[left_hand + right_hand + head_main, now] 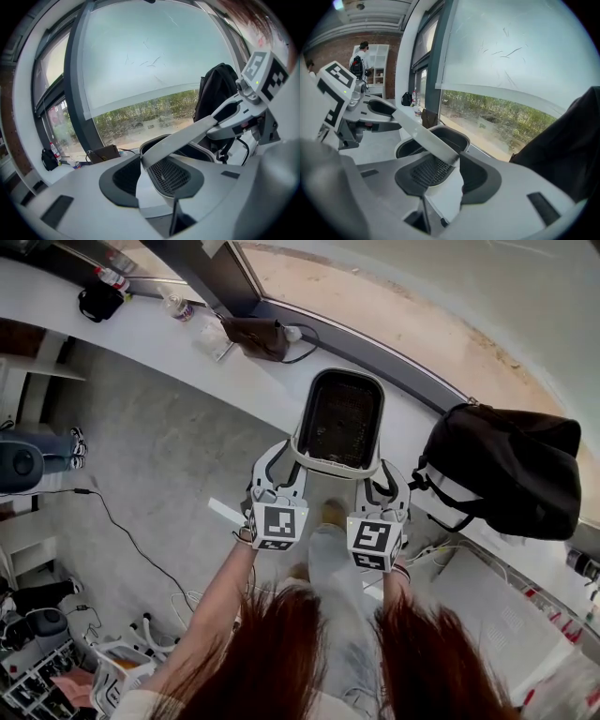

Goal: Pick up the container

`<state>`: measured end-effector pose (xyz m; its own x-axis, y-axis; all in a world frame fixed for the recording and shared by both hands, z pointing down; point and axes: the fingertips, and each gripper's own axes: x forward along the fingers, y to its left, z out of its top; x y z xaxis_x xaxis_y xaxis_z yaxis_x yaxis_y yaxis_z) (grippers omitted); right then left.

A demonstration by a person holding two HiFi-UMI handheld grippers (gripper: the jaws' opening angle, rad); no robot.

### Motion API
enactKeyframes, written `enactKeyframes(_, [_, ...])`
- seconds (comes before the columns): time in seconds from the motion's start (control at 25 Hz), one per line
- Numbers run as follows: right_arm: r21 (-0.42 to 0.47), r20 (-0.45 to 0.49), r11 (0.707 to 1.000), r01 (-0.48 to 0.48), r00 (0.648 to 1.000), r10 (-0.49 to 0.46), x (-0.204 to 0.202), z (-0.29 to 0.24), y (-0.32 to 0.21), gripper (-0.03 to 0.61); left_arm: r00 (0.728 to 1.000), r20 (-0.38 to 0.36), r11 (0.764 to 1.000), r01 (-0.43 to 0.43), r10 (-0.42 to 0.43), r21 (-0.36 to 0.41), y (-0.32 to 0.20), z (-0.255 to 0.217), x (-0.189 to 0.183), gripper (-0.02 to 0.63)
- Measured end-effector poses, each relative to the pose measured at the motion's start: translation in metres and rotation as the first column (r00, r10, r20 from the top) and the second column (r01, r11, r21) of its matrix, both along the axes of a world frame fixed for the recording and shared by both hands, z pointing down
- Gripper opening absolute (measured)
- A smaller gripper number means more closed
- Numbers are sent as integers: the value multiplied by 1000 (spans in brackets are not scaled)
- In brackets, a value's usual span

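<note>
The container [339,418] is a white tub with a dark mesh floor. It lies lengthwise across the white window ledge [159,338], and its near end reaches past the ledge's edge toward me. My left gripper [284,465] is shut on the near-left rim and my right gripper [380,482] on the near-right rim. In the left gripper view the container's [171,176] white wall runs between the dark pads of the left gripper [152,185]. In the right gripper view the container's [445,133] wall sits the same way inside the right gripper [450,183]. Whether the base touches the ledge is hidden.
A black backpack [506,470] stands on the ledge close to the container's right side. A brown bag [255,337], two bottles [176,306] and a small black bag [100,303] sit further left. The window is just behind. A person [360,58] stands far off by white shelves.
</note>
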<state>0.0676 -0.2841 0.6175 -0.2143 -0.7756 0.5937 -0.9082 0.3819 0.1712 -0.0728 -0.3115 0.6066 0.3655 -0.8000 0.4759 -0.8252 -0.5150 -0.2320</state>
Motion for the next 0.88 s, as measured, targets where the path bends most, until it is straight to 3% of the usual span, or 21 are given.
enactKeyframes(0.52, [20, -22, 999, 41, 999, -40, 1, -17, -29, 150, 998, 57, 999, -36, 34, 27, -23, -21, 11, 123])
enactKeyframes(0.88, [29, -42, 997, 70, 997, -69, -1, -26, -50, 150, 998, 51, 1000, -20, 20, 11, -40, -26, 14, 123])
